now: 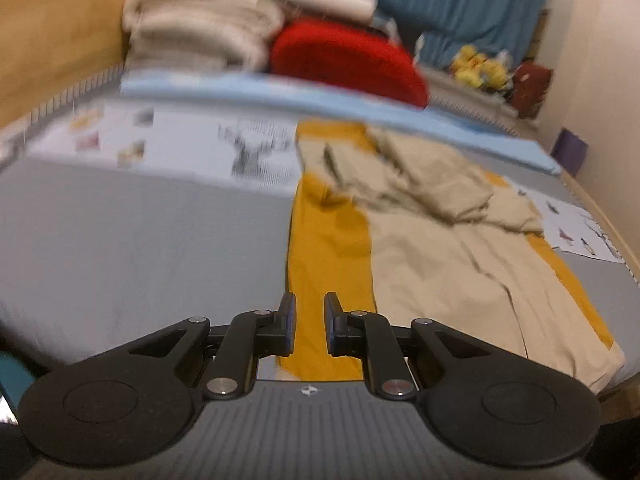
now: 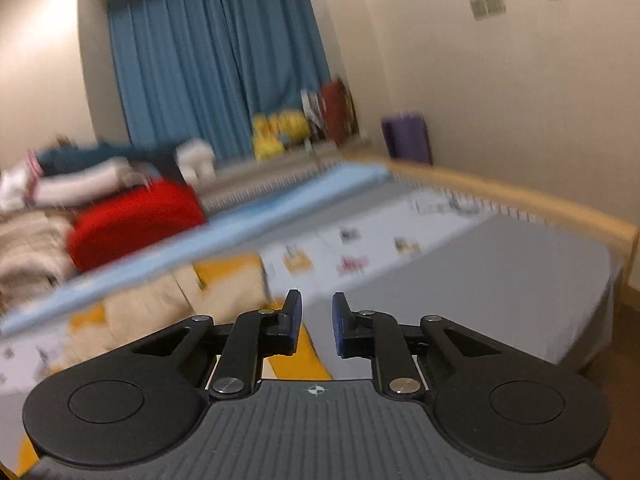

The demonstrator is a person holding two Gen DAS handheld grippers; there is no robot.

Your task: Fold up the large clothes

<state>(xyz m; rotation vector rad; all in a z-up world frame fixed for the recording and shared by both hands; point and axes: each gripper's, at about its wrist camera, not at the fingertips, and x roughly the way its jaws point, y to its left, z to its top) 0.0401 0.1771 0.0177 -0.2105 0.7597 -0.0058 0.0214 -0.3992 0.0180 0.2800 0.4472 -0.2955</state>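
Observation:
A crumpled beige garment (image 1: 460, 232) lies on a mustard-yellow cloth (image 1: 328, 240) spread over the grey bed (image 1: 140, 248). My left gripper (image 1: 310, 328) hovers over the near end of the yellow cloth, left of the beige garment; its jaws stand a narrow gap apart with nothing between them. In the right wrist view, blurred, the beige garment (image 2: 152, 300) and yellow cloth (image 2: 296, 356) sit low and left. My right gripper (image 2: 317, 324) is above the yellow cloth's edge where it meets the grey bed (image 2: 500, 280), jaws narrowly apart and empty.
A long light-blue strip (image 1: 280, 96) crosses the bed beyond the clothes. Behind it are a red cushion (image 1: 348, 60), stacked beige blankets (image 1: 200, 24) and yellow plush toys (image 1: 476, 66). White printed sheets (image 1: 180, 148) lie on the bed. A wooden bed rail (image 2: 520, 200) runs along the wall.

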